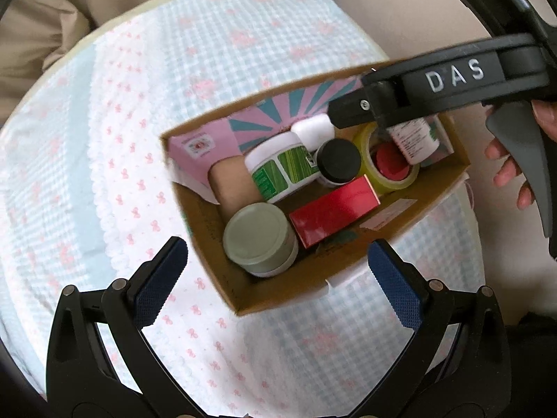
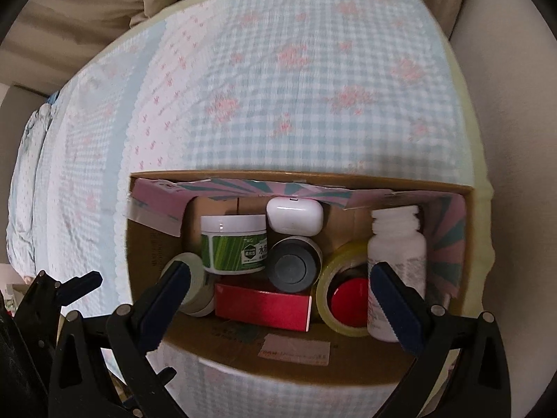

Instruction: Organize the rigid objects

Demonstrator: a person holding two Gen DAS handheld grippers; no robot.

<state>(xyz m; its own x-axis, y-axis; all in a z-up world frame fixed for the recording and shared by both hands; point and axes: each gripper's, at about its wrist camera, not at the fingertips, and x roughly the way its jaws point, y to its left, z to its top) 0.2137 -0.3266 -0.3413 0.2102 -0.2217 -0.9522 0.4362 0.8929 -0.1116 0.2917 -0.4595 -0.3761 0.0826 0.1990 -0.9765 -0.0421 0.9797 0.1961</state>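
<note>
Two grippers are seen over a cardboard box [image 1: 278, 299] that rests on a checked bedspread [image 1: 104, 174]. The left gripper [image 1: 278, 275] is held with its jaws spread wide and nothing between them; the near corner of the box lies in the gap. Just ahead of its jaws a jar with a grey-green lid [image 1: 256, 231] is found, and beside that, toward the right finger, a red carton [image 1: 334, 209]. Farther ahead are seen a white tub with a green label [image 1: 282, 170], a black-capped jar [image 1: 339, 160], a white case [image 1: 313, 130] and a roll of yellow tape [image 1: 386, 170] ringed around a red lid [image 1: 391, 162].

The right gripper [image 2: 282, 296] is likewise held wide open and empty. Between its fingers the red carton [image 2: 263, 306] and the tape roll [image 2: 334, 278] are framed. A white bottle [image 2: 397, 244] is stood upright just behind the right finger, and the grey-green jar [image 2: 195, 278] is partly hidden behind the left finger. A pink and teal box [image 2: 160, 195] is leaned against the far wall.
</note>
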